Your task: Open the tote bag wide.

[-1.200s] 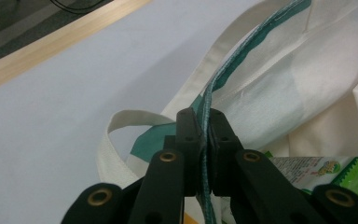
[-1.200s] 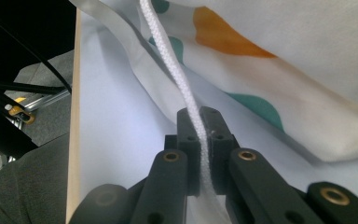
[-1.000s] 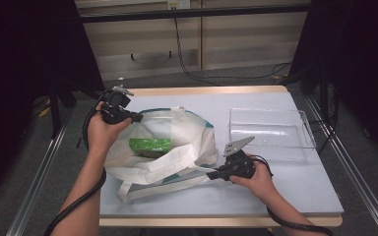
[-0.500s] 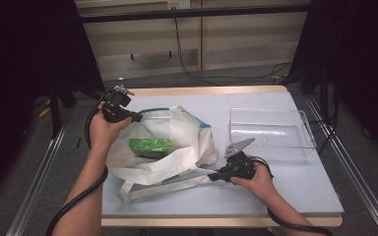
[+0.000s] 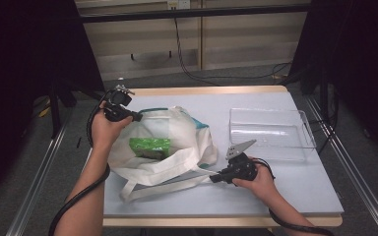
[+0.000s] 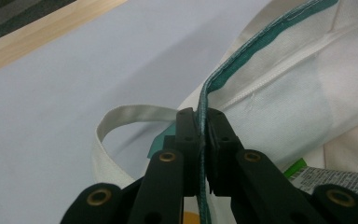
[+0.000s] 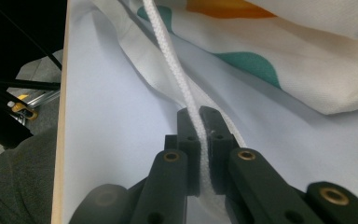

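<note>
A white cloth tote bag (image 5: 187, 135) with teal trim lies open on the table, with a green packet (image 5: 150, 146) inside it. My left gripper (image 5: 137, 117) is at the bag's far left rim, shut on the teal-edged rim (image 6: 214, 84). My right gripper (image 5: 213, 178) lies low near the front, right of the bag, shut on a white handle strap (image 7: 186, 100) that runs back to the bag (image 7: 279, 51). A corner of the green packet (image 6: 294, 168) peeks out beside the left jaws.
A clear plastic tray (image 5: 270, 132) stands at the right of the pale blue table (image 5: 295, 182). The table's wooden edge (image 5: 206, 90) runs along the back. A second handle loop (image 6: 121, 121) lies on the table by the left gripper.
The left hand has shifted slightly and the bag's mouth has spread a little wider. The right gripper has stayed in place on the strap.
</note>
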